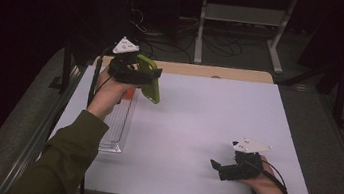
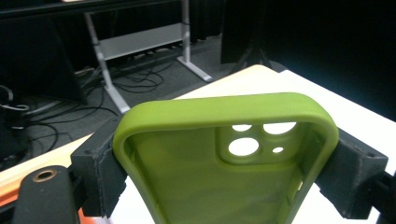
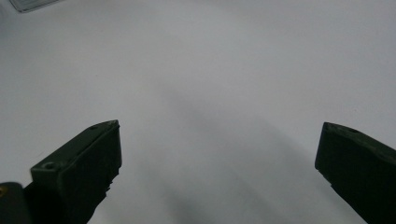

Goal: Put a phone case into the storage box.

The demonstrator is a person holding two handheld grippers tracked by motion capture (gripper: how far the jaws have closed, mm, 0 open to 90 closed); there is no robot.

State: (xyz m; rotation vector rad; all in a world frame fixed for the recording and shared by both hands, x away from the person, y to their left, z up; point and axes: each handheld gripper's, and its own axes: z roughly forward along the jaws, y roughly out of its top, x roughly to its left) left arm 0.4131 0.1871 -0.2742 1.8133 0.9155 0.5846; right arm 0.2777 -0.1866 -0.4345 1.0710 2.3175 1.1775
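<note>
A green phone case [image 1: 151, 80] hangs above the back left of the white table [image 1: 196, 130], held by my left gripper [image 1: 138, 72], which is shut on its two long sides. In the left gripper view the case [image 2: 201, 182] shows its hollow inside and camera cut-outs, with a black jaw pressed against each side. My right gripper [image 1: 223, 168] rests low over the table's front right, held by a hand. In the right gripper view its jaws stand wide apart, so the right gripper [image 3: 219, 158] is open with only bare white table [image 3: 210, 70] between them.
A clear plastic tray [image 1: 117, 125] lies along the table's left edge, with a small orange thing [image 1: 130, 92] at its far end. Behind the table stand a metal desk frame [image 1: 243, 15] and loose cables on the floor.
</note>
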